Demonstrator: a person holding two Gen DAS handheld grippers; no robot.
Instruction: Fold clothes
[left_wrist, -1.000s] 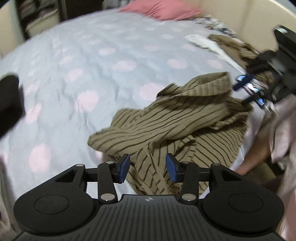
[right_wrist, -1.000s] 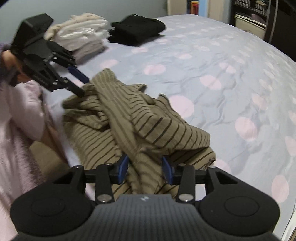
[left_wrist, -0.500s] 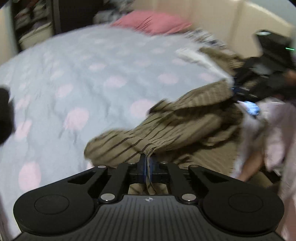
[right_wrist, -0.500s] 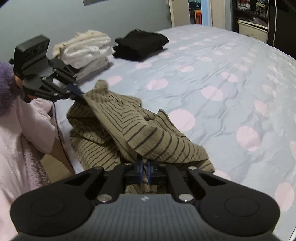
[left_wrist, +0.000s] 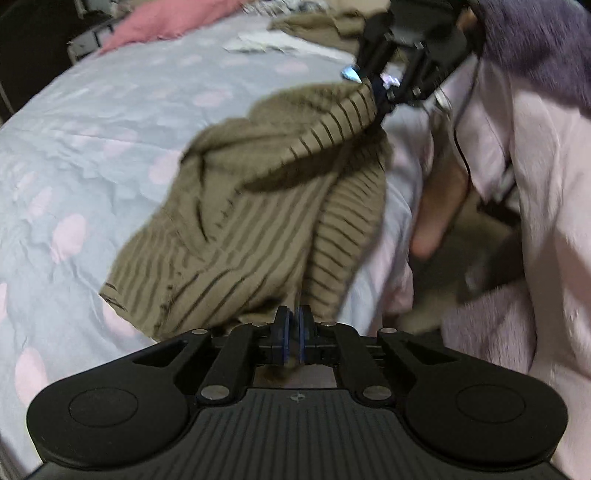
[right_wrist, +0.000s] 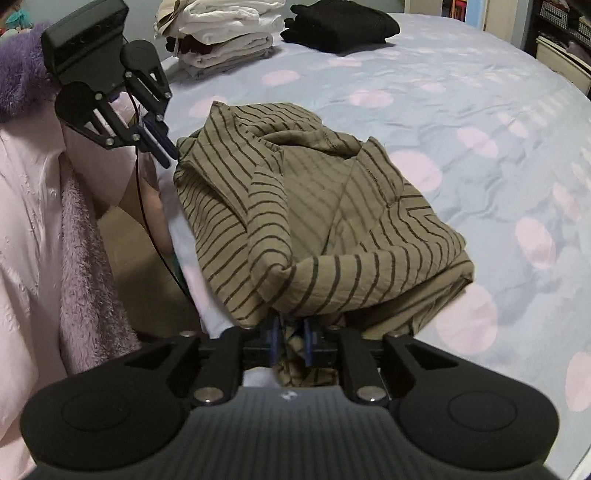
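Right wrist: shirt at bed edge

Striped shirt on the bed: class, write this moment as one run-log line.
task: fold clothes | left gripper: shut on striped shirt | right gripper: jaws opening, cloth between them | shirt: crumpled on bed, unfolded

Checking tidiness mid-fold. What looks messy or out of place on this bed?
The striped shirt lies crumpled at the bed's near edge, unfolded. The left tool pinches one part; cloth sits between the opening right tool's jaws. The white stack and black garment lie folded.
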